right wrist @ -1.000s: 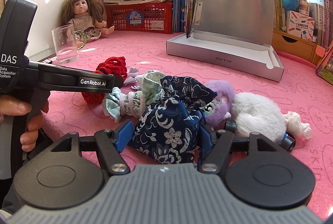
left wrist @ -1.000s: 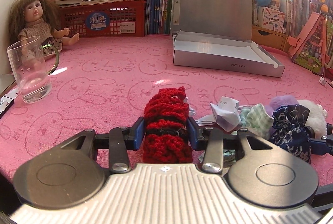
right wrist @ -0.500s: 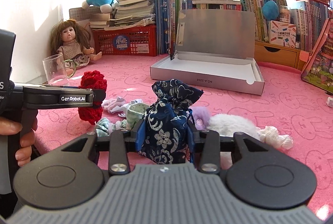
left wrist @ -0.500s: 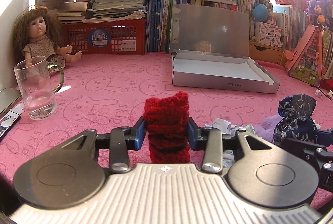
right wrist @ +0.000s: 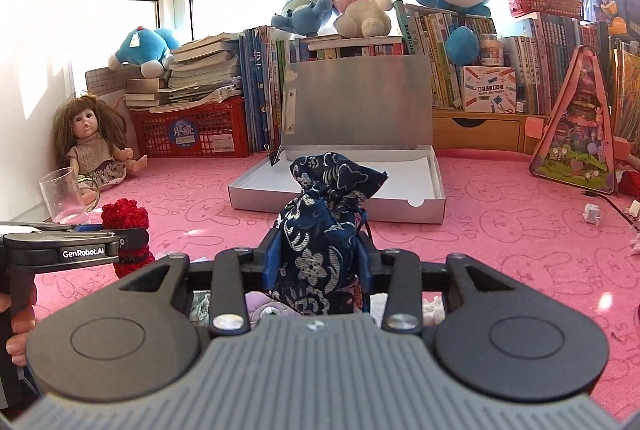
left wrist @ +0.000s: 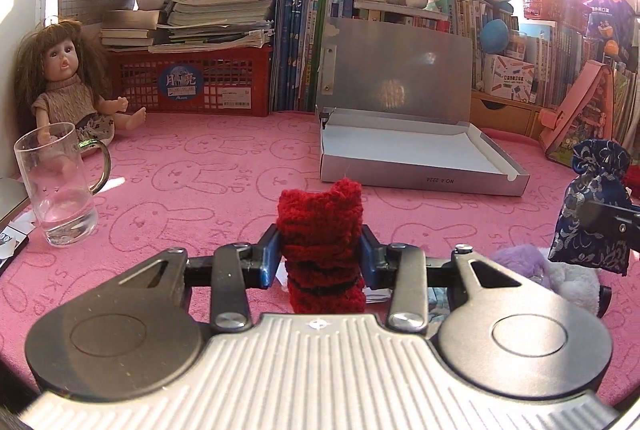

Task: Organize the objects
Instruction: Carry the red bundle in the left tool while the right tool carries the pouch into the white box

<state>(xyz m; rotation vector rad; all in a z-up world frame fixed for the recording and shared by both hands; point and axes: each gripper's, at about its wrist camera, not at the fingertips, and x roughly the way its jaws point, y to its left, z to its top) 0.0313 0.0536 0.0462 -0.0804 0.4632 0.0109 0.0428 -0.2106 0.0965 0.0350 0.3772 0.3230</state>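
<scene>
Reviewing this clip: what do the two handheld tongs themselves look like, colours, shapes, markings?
Both tongs share one build: black linkage bars with silver screws, two round black discs, blue pads on the fingers. The left tongs have a ribbed light grey body; the right tongs a darker grey one. Seen sideways, the left one reads "GenRobot.AI" in white.

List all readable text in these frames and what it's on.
"GenRobot.AI": side of the left gripper.
"NO.A.2224", seen upside down: front wall of the silver box.
"SKIP": repeated on the pink cloth.
"Moon", under two Chinese characters: round sticker on the red crate.
Book spines, the crate's white label and the pencil-print box: too small or blurred.
</scene>
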